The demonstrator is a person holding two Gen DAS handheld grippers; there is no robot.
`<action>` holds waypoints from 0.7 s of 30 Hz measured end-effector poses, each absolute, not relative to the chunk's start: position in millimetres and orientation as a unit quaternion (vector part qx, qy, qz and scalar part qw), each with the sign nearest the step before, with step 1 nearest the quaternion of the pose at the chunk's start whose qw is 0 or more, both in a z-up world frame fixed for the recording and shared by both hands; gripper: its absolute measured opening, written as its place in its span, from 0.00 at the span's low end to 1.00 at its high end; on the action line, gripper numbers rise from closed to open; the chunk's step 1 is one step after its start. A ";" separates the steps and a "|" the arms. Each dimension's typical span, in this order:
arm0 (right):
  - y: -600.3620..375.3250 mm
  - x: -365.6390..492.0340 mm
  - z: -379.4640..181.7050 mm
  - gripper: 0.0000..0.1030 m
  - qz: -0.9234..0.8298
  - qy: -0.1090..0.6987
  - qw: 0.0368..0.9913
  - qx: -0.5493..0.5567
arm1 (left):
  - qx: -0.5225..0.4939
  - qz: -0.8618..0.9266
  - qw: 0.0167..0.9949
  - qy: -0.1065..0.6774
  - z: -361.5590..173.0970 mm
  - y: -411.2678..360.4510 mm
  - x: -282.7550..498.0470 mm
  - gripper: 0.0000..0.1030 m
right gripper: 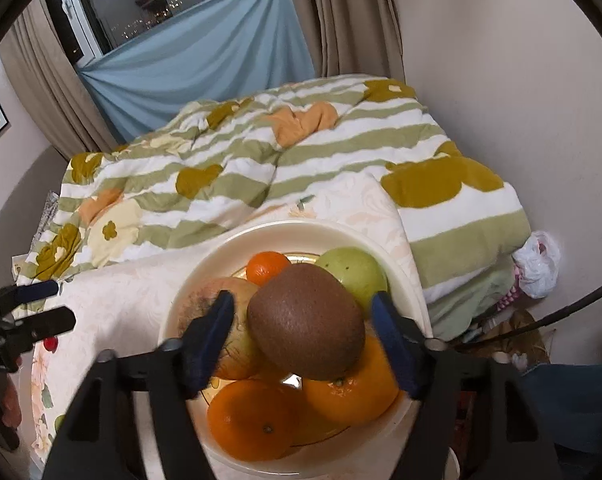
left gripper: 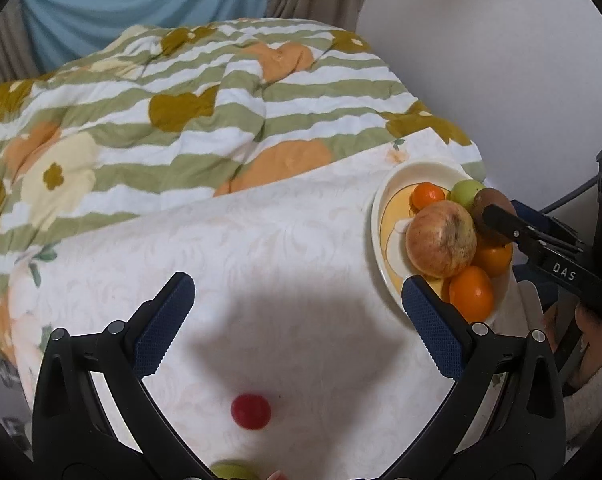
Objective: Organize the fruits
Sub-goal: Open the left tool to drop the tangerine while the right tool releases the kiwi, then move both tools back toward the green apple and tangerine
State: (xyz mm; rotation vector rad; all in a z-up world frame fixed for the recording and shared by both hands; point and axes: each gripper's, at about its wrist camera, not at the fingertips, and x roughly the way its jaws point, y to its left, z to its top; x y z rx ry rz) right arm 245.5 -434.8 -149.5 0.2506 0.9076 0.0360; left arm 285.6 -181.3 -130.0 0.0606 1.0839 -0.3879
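Brown kiwi (right gripper: 305,322) atop apple (right gripper: 205,312), oranges (right gripper: 253,420), in cream plate (right gripper: 205,264).

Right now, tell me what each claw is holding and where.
Nothing. The right claw stands open around the kiwi without pressing it; the left claw is open, empty.
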 end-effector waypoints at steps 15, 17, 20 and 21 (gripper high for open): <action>-436.6 230.4 -123.5 0.94 0.041 0.426 0.900 0.081 | 0.013 -0.141 0.860 0.491 -105.3 -168.9 247.2 1.00; -434.4 228.1 -115.1 0.94 0.046 0.425 0.901 0.068 | 0.013 -0.132 0.864 0.486 -97.9 -165.5 241.1 1.00; -429.2 223.7 -101.2 0.94 0.056 0.421 0.904 0.050 | 0.009 -0.111 0.871 0.479 -82.4 -154.4 229.8 1.00; -426.7 222.8 -96.5 0.94 0.059 0.420 0.904 0.044 | 0.008 -0.105 0.873 0.477 -77.9 -149.7 226.0 1.00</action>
